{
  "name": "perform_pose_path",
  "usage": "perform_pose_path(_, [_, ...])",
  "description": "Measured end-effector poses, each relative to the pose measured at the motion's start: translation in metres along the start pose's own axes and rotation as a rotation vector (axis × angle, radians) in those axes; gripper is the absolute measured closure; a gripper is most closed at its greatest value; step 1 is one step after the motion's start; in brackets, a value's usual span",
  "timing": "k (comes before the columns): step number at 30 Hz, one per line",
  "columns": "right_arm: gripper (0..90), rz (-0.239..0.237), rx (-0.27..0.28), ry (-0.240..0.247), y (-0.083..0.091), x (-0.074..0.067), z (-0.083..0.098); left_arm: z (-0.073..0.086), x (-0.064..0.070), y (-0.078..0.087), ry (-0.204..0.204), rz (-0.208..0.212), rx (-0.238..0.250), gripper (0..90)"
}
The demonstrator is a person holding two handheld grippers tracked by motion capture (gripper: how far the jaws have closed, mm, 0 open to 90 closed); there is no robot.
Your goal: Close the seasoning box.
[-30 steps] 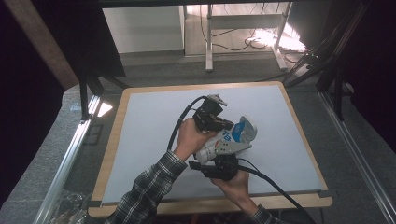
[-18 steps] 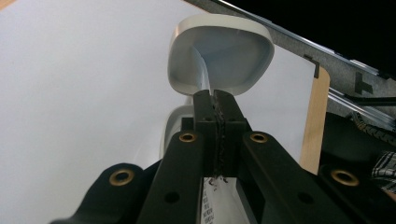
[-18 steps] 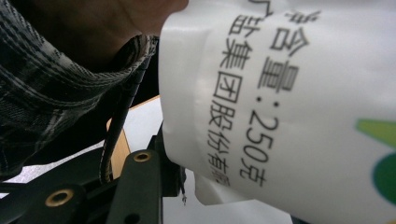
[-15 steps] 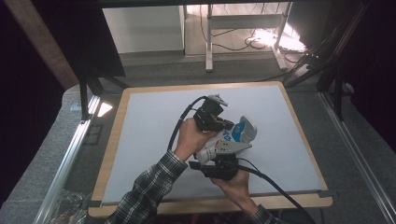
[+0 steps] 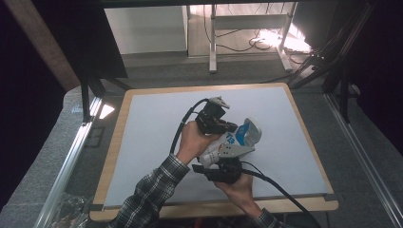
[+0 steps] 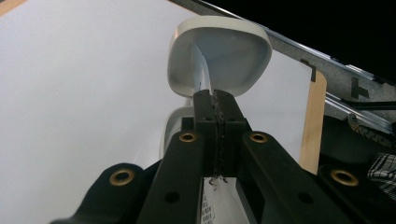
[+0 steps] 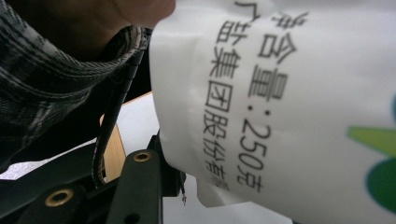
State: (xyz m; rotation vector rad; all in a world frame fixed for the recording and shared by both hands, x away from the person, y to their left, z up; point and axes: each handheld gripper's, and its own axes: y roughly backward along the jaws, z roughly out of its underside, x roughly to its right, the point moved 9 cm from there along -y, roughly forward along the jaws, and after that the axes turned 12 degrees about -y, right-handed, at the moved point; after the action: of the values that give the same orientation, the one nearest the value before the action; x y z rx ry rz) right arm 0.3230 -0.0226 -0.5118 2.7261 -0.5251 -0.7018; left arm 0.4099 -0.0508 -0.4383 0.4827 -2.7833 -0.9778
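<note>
A white pouch [image 5: 231,142] with blue and green print is held over the middle of the table [image 5: 152,123], between the two grippers. My left gripper [image 5: 226,127] is shut on the pouch's upper edge. In the left gripper view the jaws [image 6: 216,100] are pressed together on a thin white seam, and the pouch's oval bottom [image 6: 219,56] rises beyond them. My right gripper [image 5: 222,167] holds the pouch's lower end. In the right gripper view the pouch [image 7: 280,107] shows black printed characters. It covers most of the right gripper [image 7: 180,175], which looks shut on its corner.
The table has a pale grey top with a wooden rim [image 5: 214,208]. A plaid sleeve [image 5: 152,194] and both hands reach in from the near edge. Cables [image 5: 271,183] trail off the grippers towards the front right. Metal frame rails [image 5: 71,156] run along both sides.
</note>
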Motion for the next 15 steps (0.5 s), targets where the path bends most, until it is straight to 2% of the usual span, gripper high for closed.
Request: perform_pose_path(15, [59.1, 0.002, -0.004, 0.006, -0.0022, 0.0027, 0.0051, 0.0013, 0.0036, 0.0035, -0.004, 0.008, 0.029, 89.2])
